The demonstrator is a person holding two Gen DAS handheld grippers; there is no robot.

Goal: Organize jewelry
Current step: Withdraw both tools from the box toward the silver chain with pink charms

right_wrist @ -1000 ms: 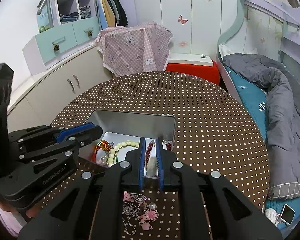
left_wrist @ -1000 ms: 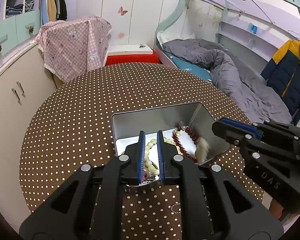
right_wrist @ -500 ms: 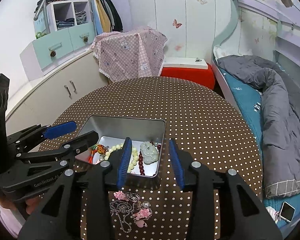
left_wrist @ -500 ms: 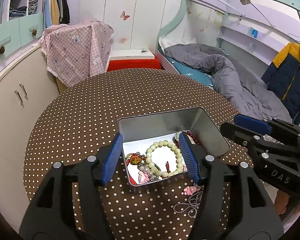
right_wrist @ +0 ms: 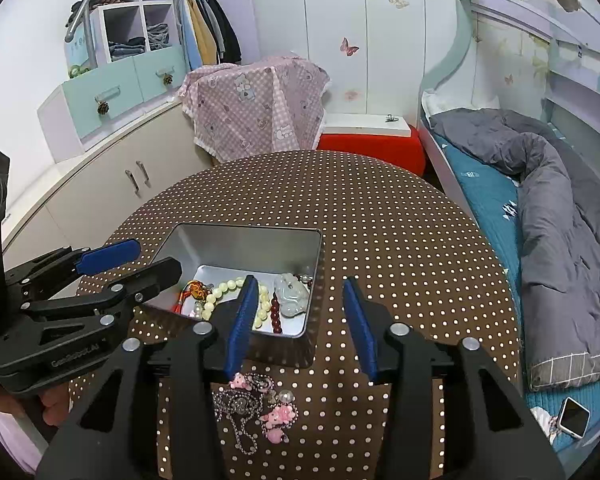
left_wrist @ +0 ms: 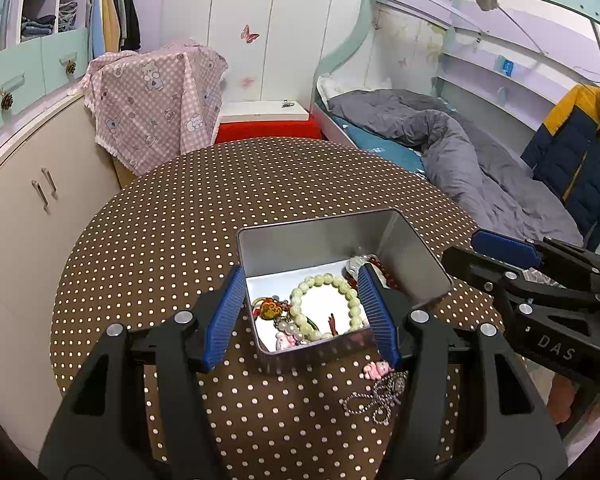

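Jewelry (left_wrist: 324, 308) half-hidden in tin (left_wrist: 320, 236) (chain (right_wrist: 240, 408) outside); both grippers' fingers (left_wrist: 224, 316) spread, empty.

White wardrobe (right_wrist: 364, 36), bunk bed (right_wrist: 540, 184), round polka-dot table (right_wrist: 380, 216).

"DAS" stands on the right gripper (left_wrist: 500, 258); the left gripper's (right_wrist: 132, 258) lettering is too blurred to read

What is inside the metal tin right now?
The tin holds a pale bead bracelet, dark red beads, a jade pendant and a red-gold charm. Its near wall hides the front floor.
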